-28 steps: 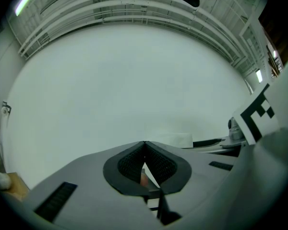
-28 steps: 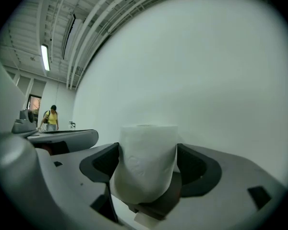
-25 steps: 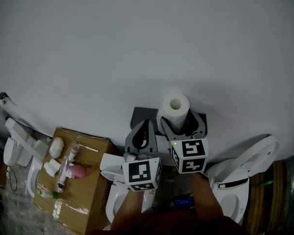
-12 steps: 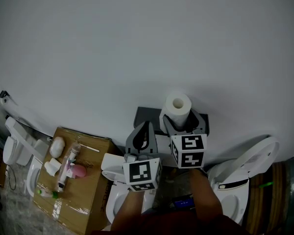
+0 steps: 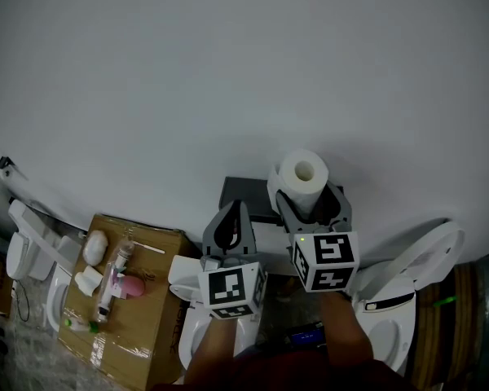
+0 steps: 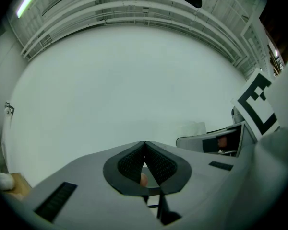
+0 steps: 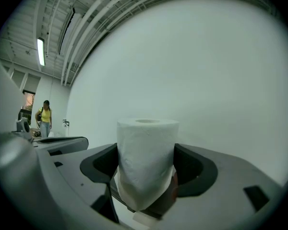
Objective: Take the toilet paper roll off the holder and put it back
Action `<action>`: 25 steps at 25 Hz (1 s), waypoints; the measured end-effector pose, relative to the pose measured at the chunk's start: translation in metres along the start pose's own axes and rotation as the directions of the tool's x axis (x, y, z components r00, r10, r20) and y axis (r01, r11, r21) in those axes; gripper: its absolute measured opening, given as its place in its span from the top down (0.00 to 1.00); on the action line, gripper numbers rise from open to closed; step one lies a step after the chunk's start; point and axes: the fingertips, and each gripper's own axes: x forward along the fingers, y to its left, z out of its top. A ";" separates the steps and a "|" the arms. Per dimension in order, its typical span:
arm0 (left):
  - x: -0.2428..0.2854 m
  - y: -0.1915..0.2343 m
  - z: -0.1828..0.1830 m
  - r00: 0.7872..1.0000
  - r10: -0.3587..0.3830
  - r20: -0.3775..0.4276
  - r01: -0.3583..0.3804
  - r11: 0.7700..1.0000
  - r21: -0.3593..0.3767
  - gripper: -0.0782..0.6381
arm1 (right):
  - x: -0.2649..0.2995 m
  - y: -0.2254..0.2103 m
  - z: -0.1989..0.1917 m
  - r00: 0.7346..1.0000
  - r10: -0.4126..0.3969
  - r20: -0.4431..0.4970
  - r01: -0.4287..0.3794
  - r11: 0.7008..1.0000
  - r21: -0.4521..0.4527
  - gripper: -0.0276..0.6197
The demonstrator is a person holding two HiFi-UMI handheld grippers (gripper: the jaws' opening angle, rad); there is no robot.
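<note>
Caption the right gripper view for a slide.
Right gripper clamped on a toilet paper roll, held up before a plain white wall.

wall (image 5: pixel 228 72): white | below: cardboard box (image 5: pixel 151 320), toilets (image 5: pixel 401 296) | ceiling strip light (image 7: pixel 40 51)

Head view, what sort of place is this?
Probably an industrial hall staged as a bathroom: toilets along a white wall, a toilet paper roll in the right gripper, bare ceiling pipes.
</note>
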 end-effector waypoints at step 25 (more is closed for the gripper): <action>-0.026 -0.017 0.001 0.999 0.000 0.036 0.000 1.000 0.004 0.87 | -0.097 0.021 -0.036 0.995 0.061 -0.083 -0.060 0.998 0.004 0.41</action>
